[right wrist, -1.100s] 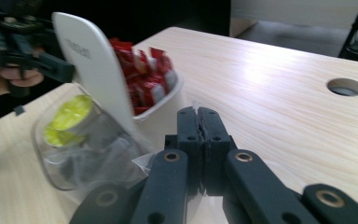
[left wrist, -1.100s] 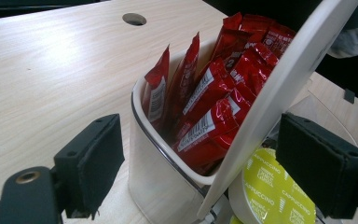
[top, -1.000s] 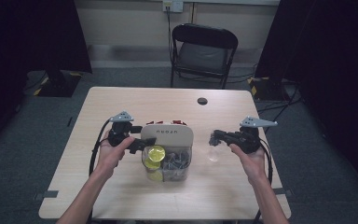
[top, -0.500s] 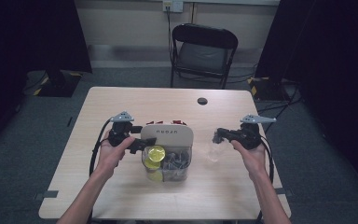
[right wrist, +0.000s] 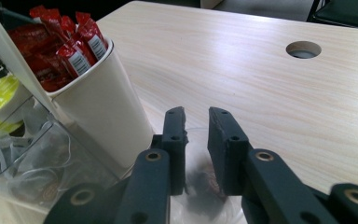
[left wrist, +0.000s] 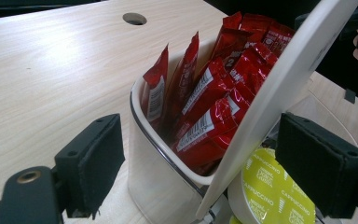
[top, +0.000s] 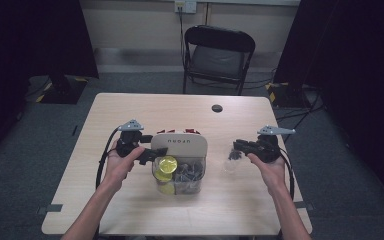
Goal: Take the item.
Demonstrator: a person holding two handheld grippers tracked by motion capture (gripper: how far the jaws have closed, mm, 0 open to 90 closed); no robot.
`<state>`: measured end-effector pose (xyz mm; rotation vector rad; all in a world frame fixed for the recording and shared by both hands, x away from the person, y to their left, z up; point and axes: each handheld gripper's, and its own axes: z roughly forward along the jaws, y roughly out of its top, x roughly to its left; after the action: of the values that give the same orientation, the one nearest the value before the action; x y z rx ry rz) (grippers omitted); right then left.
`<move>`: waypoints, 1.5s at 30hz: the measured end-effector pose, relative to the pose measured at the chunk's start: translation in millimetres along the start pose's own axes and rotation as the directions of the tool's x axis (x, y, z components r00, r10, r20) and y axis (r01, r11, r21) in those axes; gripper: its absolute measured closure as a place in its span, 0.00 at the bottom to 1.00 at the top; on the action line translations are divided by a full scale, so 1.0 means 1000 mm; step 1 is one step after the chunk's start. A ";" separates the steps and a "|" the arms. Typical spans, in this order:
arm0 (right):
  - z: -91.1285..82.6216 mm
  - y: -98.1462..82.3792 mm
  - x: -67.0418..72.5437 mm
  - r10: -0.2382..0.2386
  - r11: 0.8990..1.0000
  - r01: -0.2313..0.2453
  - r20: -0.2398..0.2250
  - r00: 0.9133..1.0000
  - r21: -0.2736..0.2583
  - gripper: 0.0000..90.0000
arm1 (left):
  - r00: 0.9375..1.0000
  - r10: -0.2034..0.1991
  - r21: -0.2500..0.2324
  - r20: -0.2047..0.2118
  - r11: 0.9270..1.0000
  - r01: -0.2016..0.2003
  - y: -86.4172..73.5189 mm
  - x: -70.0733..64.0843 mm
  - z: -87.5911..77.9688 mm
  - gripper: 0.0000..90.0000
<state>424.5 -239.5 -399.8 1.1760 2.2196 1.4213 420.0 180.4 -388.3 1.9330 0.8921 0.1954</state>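
Between the two grippers on the table (top: 130, 112) stands a clear organiser (top: 179, 175) with a white hinged lid (top: 180, 145) raised. Its rear white compartment (left wrist: 154, 158) holds red sachets (left wrist: 205, 102), standing upright and packed close; in front of that sit yellow-green cappuccino capsules (top: 165, 165) and, beside them toward the right gripper, dark tea bags (top: 189, 172) behind the clear wall. From the organiser's left side the left gripper (top: 147, 155) reaches in, its jaws spread wide: in the left gripper view one pad stands outside the white compartment's wall and the other beyond the tilted lid, above a capsule, neither pad pressing on anything, so it is released. Well to the organiser's right, the right gripper (right wrist: 196, 149) hangs over a small clear plastic bag (top: 231, 162) lying on the table; its jaws have just been opening and now stand a narrow gap apart, with the bag's crumpled top between them and dark contents showing below. Whether the pads press on the bag I cannot tell. Beyond both grippers a round cable hole (top: 217, 108) sits in the tabletop, and past the table's far edge stands a black folding chair (top: 220, 55).
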 end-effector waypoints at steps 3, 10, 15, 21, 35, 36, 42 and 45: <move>0.001 0.000 -0.001 0.010 1.000 -0.010 0.011 1.000 -0.004 0.79 | 1.000 0.003 0.005 -0.002 1.000 -0.003 0.000 0.000 0.000 0.17; -0.006 -0.004 0.006 0.007 1.000 -0.007 0.013 1.000 -0.013 0.62 | 1.000 0.007 0.006 -0.002 1.000 -0.007 0.000 0.001 0.000 0.17; -0.013 -0.016 0.012 0.019 1.000 -0.019 0.005 1.000 -0.025 0.52 | 1.000 0.005 0.005 -0.003 1.000 -0.005 -0.001 0.000 0.000 0.17; -0.022 -0.033 0.019 0.020 1.000 -0.019 0.025 0.999 -0.012 0.46 | 1.000 0.007 0.004 0.001 1.000 -0.007 -0.001 0.001 0.000 0.17; -0.017 -0.089 0.021 0.013 0.990 -0.024 0.080 0.997 0.142 0.31 | 1.000 -0.005 -0.013 0.010 1.000 0.005 -0.003 0.007 -0.008 0.17; -0.016 -0.093 0.020 0.016 0.988 -0.030 0.096 0.995 0.149 0.29 | 1.000 -0.006 -0.011 0.008 1.000 0.006 -0.003 0.008 -0.008 0.17; -0.006 -0.104 0.015 -0.011 0.979 -0.024 0.175 0.984 0.200 0.17 | 1.000 -0.013 -0.037 0.013 0.999 0.014 -0.001 0.009 -0.015 0.18; -0.002 -0.106 0.015 -0.027 0.975 -0.018 0.199 0.980 0.220 0.17 | 1.000 0.013 -0.061 0.015 0.998 -0.012 0.004 0.009 -0.024 0.20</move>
<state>361.7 -251.0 -485.6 1.3180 2.2767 1.0212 417.3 202.4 -374.7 1.8814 0.8548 0.2127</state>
